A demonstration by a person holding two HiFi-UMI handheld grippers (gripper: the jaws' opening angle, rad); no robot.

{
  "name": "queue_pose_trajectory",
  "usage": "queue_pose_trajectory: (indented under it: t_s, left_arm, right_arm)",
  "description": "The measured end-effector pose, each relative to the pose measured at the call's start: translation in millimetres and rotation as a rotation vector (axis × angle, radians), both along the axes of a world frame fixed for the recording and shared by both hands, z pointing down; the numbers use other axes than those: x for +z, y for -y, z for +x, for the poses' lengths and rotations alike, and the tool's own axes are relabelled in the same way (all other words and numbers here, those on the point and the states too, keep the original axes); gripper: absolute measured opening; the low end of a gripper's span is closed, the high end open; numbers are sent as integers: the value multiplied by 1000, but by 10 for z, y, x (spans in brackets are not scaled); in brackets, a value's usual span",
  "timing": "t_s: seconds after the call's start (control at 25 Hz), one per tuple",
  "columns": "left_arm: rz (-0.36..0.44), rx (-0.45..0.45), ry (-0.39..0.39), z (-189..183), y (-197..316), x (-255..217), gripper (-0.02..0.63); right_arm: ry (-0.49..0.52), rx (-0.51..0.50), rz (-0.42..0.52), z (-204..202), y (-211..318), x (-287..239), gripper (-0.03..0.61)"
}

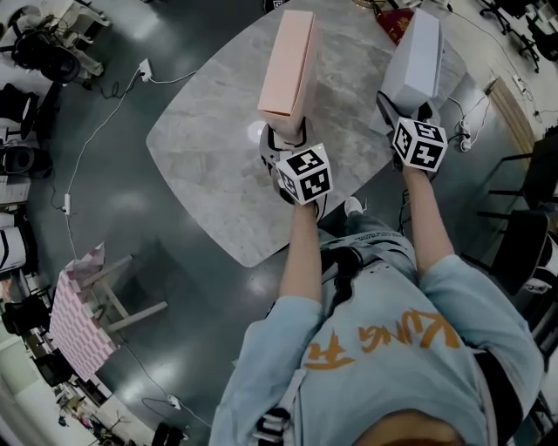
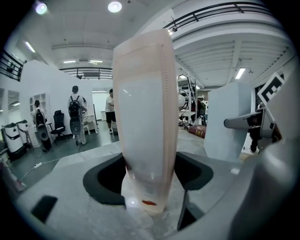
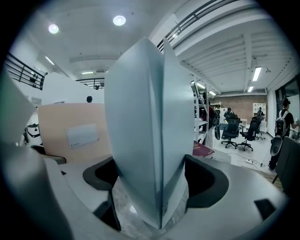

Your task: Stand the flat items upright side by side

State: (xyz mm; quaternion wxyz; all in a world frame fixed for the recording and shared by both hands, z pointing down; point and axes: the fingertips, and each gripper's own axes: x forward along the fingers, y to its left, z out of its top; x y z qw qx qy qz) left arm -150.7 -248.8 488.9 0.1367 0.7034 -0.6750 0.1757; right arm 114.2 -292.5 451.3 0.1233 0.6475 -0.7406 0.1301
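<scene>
A flat pink box (image 1: 288,61) stands upright on the grey marble table (image 1: 209,157). My left gripper (image 1: 283,135) grips its near end, and in the left gripper view both pads lie against the pink box (image 2: 145,117). To its right a flat pale grey box (image 1: 417,57) also stands upright, roughly parallel to the pink one with a gap between them. My right gripper (image 1: 410,113) is at its near end. In the right gripper view the grey box (image 3: 145,131) stands corner-on between wide jaws that do not press it. The pink box (image 3: 75,136) shows behind at the left.
A dark red book (image 1: 397,22) lies at the table's far edge behind the grey box. A white cable and plug (image 1: 144,70) run over the floor at left. Black chairs (image 1: 532,192) stand at the right, a stool with pink patterned cloth (image 1: 78,314) at lower left.
</scene>
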Motion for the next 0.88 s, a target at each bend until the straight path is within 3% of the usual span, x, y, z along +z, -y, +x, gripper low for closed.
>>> queue_pose_trajectory:
  t_s: [0.48, 0.88]
  left_arm:
    - [-26, -152, -22, 178, 147, 3, 337]
    - [-34, -211, -40, 338, 224, -6, 337]
  right_arm:
    - [35, -200, 52, -73, 196, -110, 391]
    - [143, -352, 64, -296, 275, -153, 387]
